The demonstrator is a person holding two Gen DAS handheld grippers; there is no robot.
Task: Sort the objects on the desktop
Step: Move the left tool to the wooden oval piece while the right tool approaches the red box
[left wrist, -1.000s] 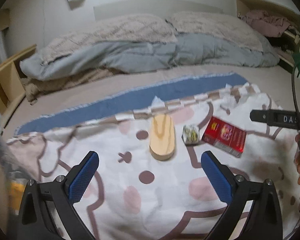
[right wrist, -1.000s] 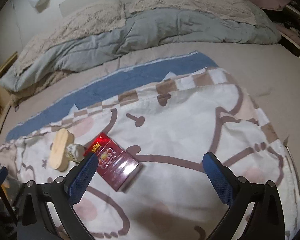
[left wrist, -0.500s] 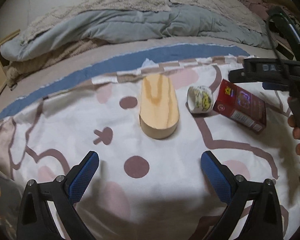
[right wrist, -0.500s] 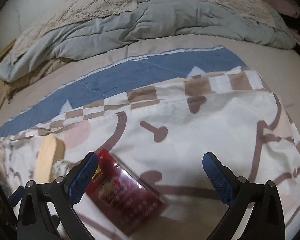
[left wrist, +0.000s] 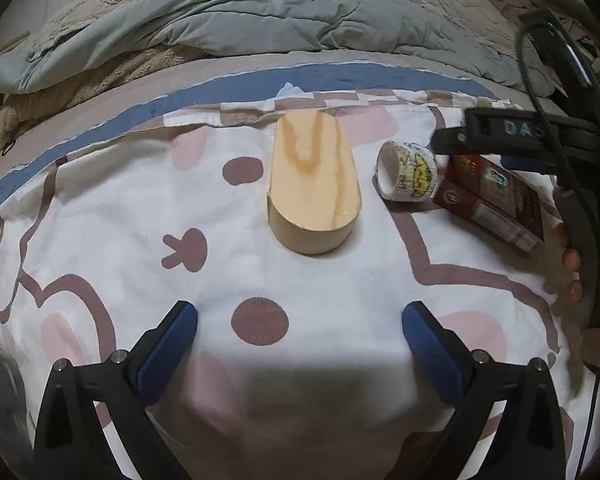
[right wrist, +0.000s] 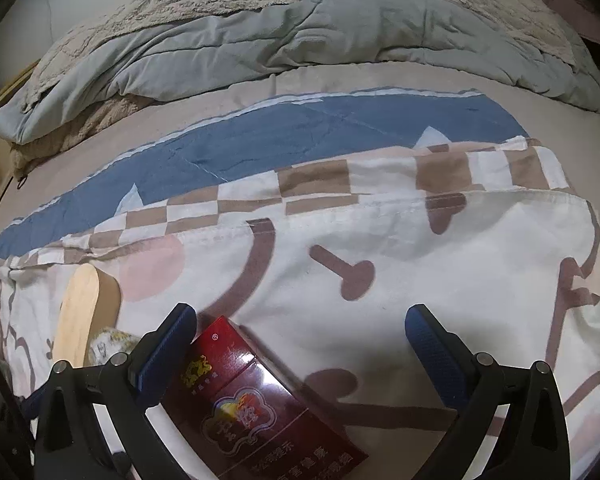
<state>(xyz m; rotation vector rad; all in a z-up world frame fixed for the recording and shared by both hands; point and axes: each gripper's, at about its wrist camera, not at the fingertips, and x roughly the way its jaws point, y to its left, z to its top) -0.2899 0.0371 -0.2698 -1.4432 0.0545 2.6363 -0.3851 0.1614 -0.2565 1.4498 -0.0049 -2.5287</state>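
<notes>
On the bed, before a rumpled grey quilt (left wrist: pixel 228 20), a smooth oval wooden box (left wrist: pixel 314 184) lies on a soft cartoon-printed sheet (left wrist: pixel 100 208), with a paper tape roll (left wrist: pixel 406 171) and glossy red carton (right wrist: pixel 260 404) right of it, both grippers' jaws released and empty.
</notes>
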